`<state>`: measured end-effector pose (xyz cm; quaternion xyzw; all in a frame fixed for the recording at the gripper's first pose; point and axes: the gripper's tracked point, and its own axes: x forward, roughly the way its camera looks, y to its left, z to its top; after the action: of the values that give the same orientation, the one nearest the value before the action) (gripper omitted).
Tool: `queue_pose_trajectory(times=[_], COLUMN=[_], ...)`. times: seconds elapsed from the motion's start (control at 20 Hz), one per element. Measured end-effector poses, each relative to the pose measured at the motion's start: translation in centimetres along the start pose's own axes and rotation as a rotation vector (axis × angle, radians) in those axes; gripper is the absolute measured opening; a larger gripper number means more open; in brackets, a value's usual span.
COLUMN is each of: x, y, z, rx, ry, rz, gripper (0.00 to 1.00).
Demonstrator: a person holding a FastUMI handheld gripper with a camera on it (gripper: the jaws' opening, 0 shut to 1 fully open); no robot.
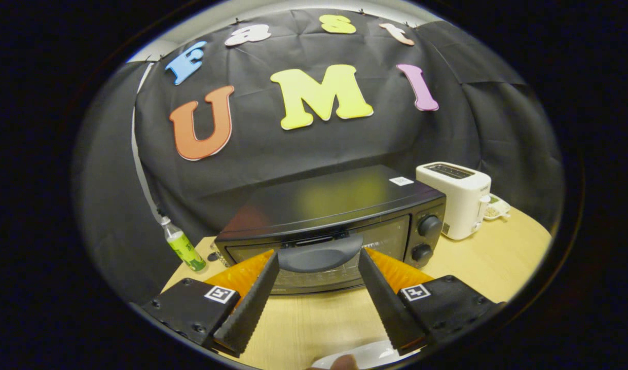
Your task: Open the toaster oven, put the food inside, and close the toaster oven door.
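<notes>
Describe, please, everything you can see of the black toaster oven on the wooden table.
The black toaster oven is a low, glossy box standing upright on the light wooden table, door shut. Its glass door carries a broad dark handle at the top; two round black knobs sit beside the door. A small white sticker marks its lid. The open gripper has its fingertips flanking the handle, whether touching I cannot tell.

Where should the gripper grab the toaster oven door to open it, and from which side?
Likely the curved dark handle at the top centre of the toaster oven door, approached straight from the front. It stands proud of the glass, and the hinge probably sits at the bottom, so pull out and down. The gripper is open, fingertips flanking the handle, not touching.
</notes>
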<state>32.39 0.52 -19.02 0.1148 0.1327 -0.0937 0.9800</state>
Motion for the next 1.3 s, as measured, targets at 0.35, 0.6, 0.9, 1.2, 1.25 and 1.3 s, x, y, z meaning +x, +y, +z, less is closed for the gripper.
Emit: queue_pose_trajectory(times=[0.35, 0.6, 0.9, 1.2, 1.25, 1.3], x=[-9.0, -18.5, -27.5, -30.5, -30.5, -30.3], y=[-0.6, -2.2, -7.2, -11.1, -11.4, -11.3], z=[4.5, 7.2, 6.8, 5.5, 5.4, 5.2], rx=[-0.092, -0.116, -0.117, -0.137, -0.133, -0.122], ry=[-0.138, -0.223, -0.274, -0.286, -0.282, -0.276], rz=[0.052, 0.125, 0.164, 0.147, 0.143, 0.147], gripper=[1.0, 1.0, 1.0, 1.0, 1.0, 1.0])
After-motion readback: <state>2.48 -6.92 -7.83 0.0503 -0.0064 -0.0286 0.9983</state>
